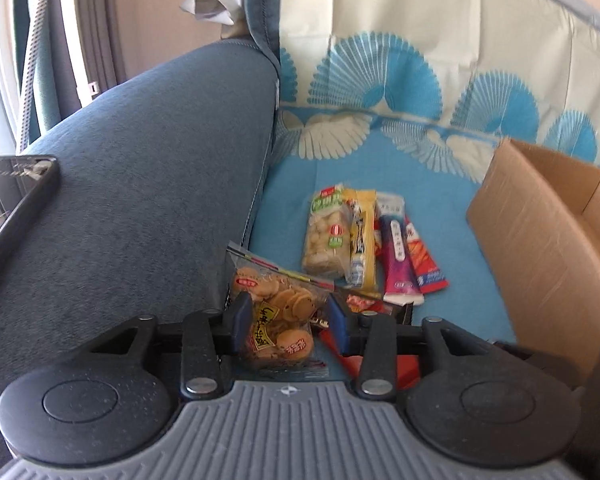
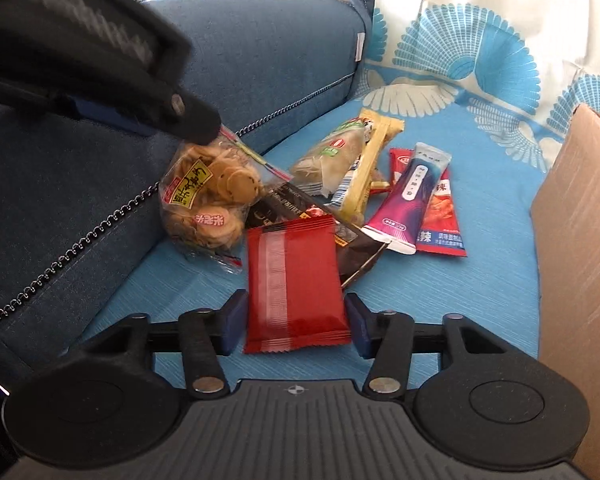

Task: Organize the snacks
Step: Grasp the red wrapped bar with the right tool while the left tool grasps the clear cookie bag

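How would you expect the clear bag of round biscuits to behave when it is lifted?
The clear bag of round biscuits would probably sag, since its film looks thin and crinkled. The loose biscuits inside may shift and could crack under a hard squeeze. The glossy film might also slip.

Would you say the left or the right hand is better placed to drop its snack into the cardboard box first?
Right, probably. Its tongs straddle the red packet beside the cardboard box; the left tongs, around the cookie bag, sit by the sofa arm.

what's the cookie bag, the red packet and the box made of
Cookie bag: clear glossy plastic film, the biscuits show through.
Red packet: opaque shiny film, probably plastic or foil laminate, with crimped ends.
Box: brown matte cardboard, likely corrugated, with a folded flap.
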A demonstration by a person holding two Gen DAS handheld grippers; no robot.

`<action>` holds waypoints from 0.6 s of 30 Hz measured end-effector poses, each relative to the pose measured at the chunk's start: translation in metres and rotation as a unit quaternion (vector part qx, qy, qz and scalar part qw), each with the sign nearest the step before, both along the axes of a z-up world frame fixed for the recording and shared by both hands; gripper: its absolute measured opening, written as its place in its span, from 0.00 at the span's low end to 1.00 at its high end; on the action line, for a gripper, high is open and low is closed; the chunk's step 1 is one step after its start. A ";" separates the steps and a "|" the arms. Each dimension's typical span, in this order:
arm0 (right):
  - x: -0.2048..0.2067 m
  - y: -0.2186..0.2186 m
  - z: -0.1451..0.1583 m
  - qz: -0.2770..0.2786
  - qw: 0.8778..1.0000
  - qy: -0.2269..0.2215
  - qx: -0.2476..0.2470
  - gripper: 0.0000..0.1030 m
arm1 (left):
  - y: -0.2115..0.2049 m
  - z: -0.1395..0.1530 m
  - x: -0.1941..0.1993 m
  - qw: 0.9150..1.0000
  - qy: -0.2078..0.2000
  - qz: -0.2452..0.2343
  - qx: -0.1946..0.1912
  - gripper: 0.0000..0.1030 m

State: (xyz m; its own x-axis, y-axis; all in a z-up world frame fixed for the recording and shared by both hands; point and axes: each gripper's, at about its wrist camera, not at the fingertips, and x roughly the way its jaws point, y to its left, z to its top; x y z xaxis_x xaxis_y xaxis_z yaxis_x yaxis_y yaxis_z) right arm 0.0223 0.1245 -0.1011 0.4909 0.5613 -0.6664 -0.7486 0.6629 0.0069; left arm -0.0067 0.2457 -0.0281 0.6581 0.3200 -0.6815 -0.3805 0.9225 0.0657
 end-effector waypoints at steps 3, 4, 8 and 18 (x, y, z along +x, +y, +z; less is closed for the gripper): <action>-0.001 -0.009 0.006 -0.005 1.000 -0.003 0.000 0.44 | -0.009 -0.009 0.014 0.999 0.031 0.009 0.035 0.57; -0.001 -0.014 0.008 -0.010 1.000 -0.001 -0.003 0.44 | -0.012 -0.012 0.018 0.998 0.040 0.017 0.050 0.57; 0.001 -0.034 0.015 -0.037 0.999 0.017 -0.016 0.45 | -0.027 -0.034 0.039 0.988 0.090 0.029 0.119 0.72; -0.016 -0.073 0.021 -0.027 0.997 0.059 -0.032 0.45 | -0.037 -0.067 0.057 0.968 0.120 0.036 0.216 0.61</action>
